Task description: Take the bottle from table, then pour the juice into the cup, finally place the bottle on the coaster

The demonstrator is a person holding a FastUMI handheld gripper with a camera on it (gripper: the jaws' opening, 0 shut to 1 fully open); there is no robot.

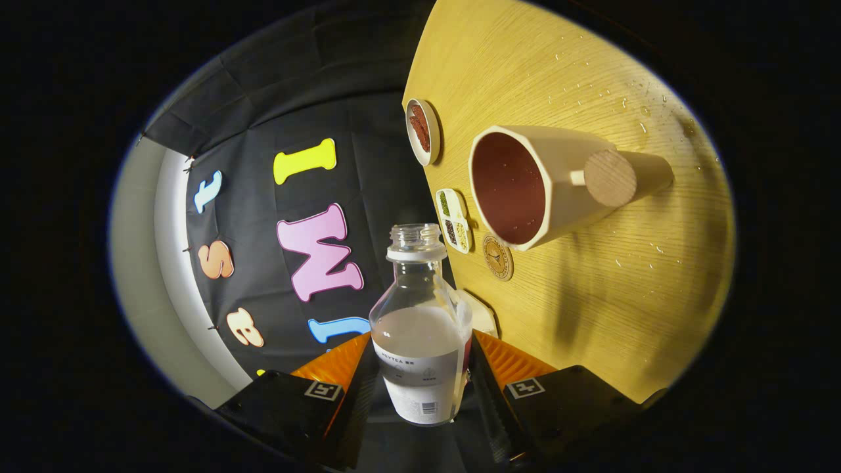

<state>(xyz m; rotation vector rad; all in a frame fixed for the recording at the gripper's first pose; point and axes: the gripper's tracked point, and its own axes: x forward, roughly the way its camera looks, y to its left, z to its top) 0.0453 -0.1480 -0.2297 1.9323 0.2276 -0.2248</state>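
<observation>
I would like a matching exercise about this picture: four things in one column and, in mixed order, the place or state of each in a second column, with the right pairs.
Things:
1. bottle
2. cup
3. round coaster
4. small round dish

Places or states:
A. lies flat on the wooden table, beside the cup's rim
B. held between the two fingers of the tool, cap off
C. farthest beyond the bottle, holds something red-brown
D. has a round wooden knob for a handle, dark red inside

Pairs: 1-B, 2-D, 3-A, 4-C

1 bottle (420,328), 1 cup (545,184), 1 coaster (498,257), 2 small dishes (422,131), 1 table (591,295).
</observation>
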